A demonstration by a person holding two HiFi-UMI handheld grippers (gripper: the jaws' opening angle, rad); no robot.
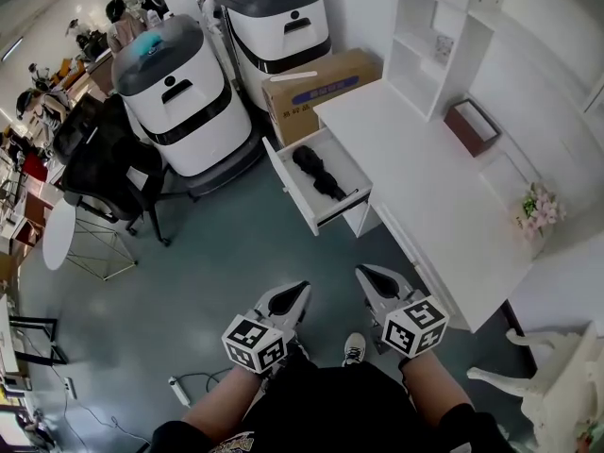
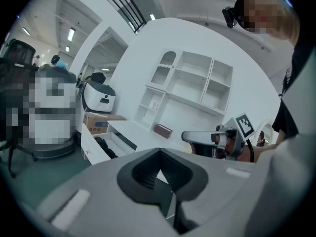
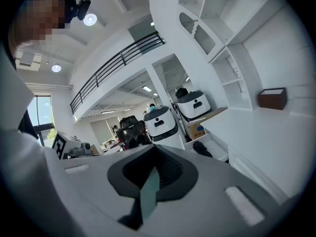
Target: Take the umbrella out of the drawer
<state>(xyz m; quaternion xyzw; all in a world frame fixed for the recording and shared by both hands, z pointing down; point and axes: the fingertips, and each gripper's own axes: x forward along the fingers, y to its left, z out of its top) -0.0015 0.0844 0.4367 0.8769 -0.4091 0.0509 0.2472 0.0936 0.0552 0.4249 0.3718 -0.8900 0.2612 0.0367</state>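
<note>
A black folded umbrella (image 1: 318,173) lies in the open white drawer (image 1: 300,199) that sticks out from the left end of the white desk (image 1: 425,187). Both grippers are held low in front of the person, well short of the drawer. My left gripper (image 1: 298,291) and right gripper (image 1: 365,275) point toward it, jaws together, nothing in them. The left gripper view shows the umbrella (image 2: 103,147) in the drawer (image 2: 91,152), with the right gripper (image 2: 197,136) alongside. From the right gripper view the umbrella (image 3: 201,148) is small and far off.
Two big white-and-grey machines (image 1: 179,92) (image 1: 283,26) and a cardboard box (image 1: 321,88) stand behind the drawer. A black office chair (image 1: 109,173) and a round white table (image 1: 58,234) are at left. A brown box (image 1: 472,125) and flowers (image 1: 538,210) sit on the desk.
</note>
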